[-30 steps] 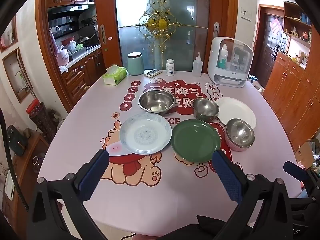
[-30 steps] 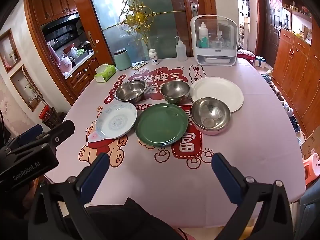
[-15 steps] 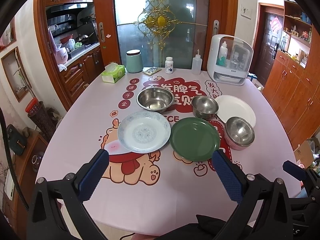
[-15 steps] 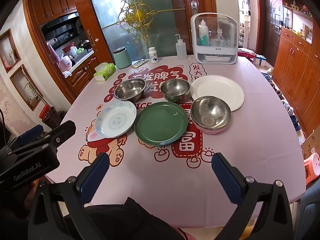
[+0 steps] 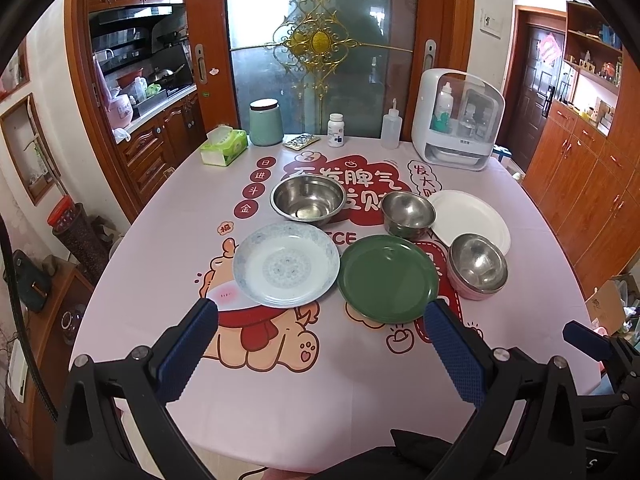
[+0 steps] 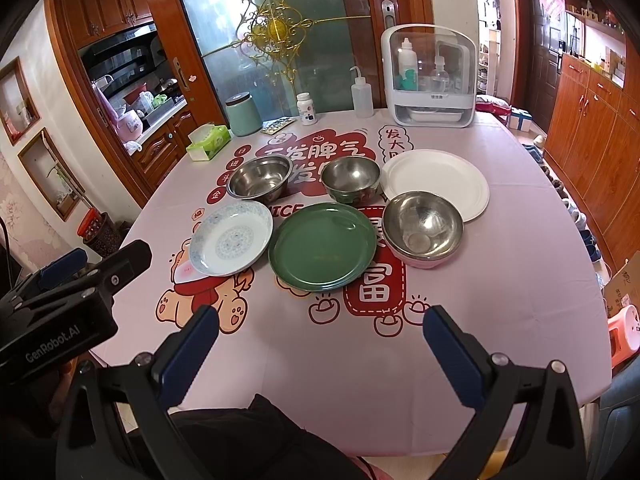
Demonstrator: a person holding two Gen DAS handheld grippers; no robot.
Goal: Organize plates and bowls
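Observation:
On the pink tablecloth (image 5: 280, 396) lie a blue-patterned white plate (image 5: 286, 264) (image 6: 231, 238), a green plate (image 5: 387, 278) (image 6: 323, 246) and a plain white plate (image 5: 470, 220) (image 6: 436, 184). Three steel bowls stand among them: a wide one (image 5: 308, 200) (image 6: 260, 178), a small one (image 5: 407, 208) (image 6: 351, 178), and a pink-sided one (image 5: 478, 266) (image 6: 422, 228). My left gripper (image 5: 320, 340) hovers open over the near table edge, short of the plates. My right gripper (image 6: 320, 338) is open too, nothing between its fingers. The left gripper's body (image 6: 60, 316) shows at the right view's left edge.
At the table's far side stand a white dish-steriliser box (image 5: 458, 120), a squeeze bottle (image 5: 391, 126), a pill bottle (image 5: 336, 130), a green jar (image 5: 265, 122) and a tissue pack (image 5: 224, 146). Wooden cabinets (image 5: 592, 184) line the right; a kitchen counter (image 5: 156, 120) lies left.
Both views have shifted only slightly, the dishes drifting a little toward the left wrist camera. Nothing on the table has moved and both grippers stay open.

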